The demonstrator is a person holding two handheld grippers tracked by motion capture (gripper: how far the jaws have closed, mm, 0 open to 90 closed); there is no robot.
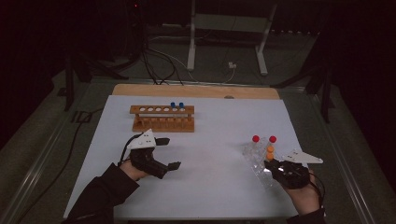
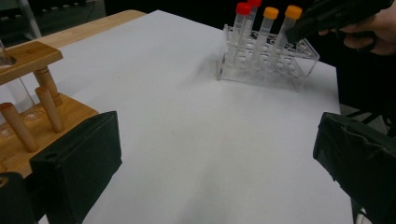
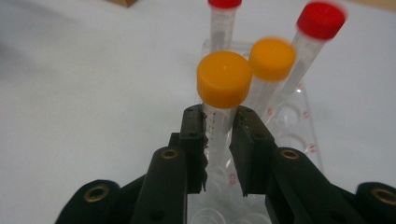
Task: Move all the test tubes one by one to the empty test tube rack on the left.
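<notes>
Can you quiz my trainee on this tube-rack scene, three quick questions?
1. True or false: the right tongs are clamped on an orange-capped tube.
2. How many capped tubes stand in the clear rack?
3. Which are open and holding nothing: A) left tongs B) right tongs?

Key:
1. True; the pads press its wall just under the cap.
2. Four: two red, two orange.
3. A; they hover beside the wooden rack.
</notes>
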